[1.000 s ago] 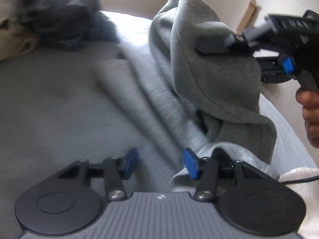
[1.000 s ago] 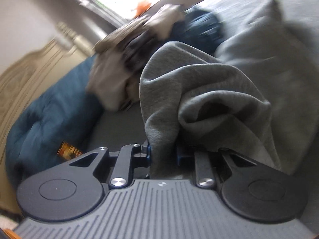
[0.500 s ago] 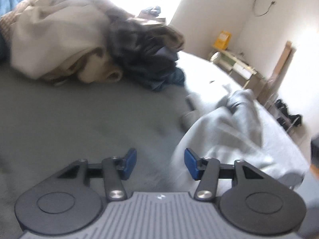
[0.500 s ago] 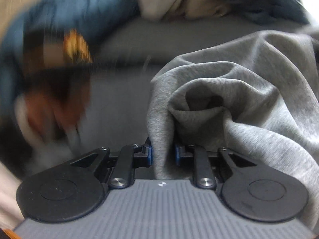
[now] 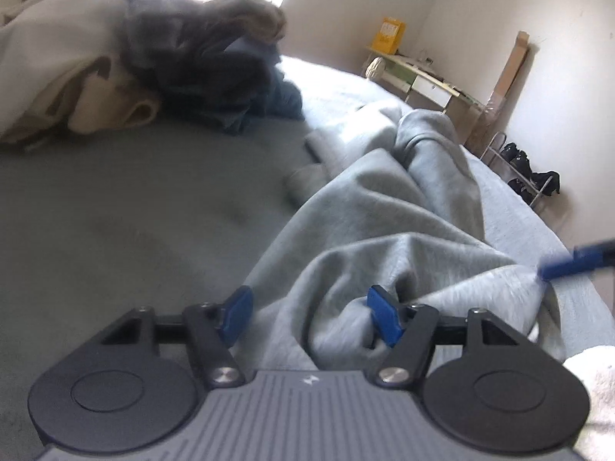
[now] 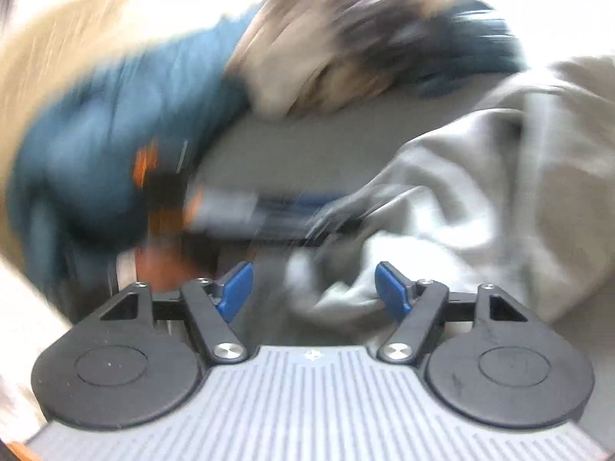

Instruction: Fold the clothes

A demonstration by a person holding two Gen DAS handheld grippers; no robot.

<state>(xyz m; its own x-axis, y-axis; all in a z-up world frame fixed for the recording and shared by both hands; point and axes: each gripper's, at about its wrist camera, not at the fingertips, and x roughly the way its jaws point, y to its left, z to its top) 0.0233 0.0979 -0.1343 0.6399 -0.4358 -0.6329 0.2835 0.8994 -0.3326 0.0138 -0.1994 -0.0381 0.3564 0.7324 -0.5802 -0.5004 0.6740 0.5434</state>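
A grey sweatshirt [image 5: 403, 230] lies crumpled on the grey bed [image 5: 115, 199], running from the near middle towards the right. My left gripper [image 5: 309, 317] hangs just over its near folds with jaws opening; cloth bulges between the blue pads, which do not press on it. In the blurred right wrist view the same sweatshirt [image 6: 499, 176] fills the right side. My right gripper [image 6: 313, 290] has its jaws opening wide, a loose fold lying between them and touching the right pad [image 6: 392, 288]. A blue fingertip of the right gripper [image 5: 572, 259] shows at the right edge of the left wrist view.
A pile of beige, dark and blue clothes [image 5: 134, 61] sits at the far side of the bed. A blue quilt [image 6: 107, 134] lies at the left in the right wrist view. Beyond the bed stand a small desk [image 5: 419, 73] and a shoe rack [image 5: 526, 176].
The right gripper has let go of the sweatshirt, its jaws springing wide, and swung sideways. The raised cloth has dropped onto the bed. The left gripper's jaws have widened and moved in over the near folds.
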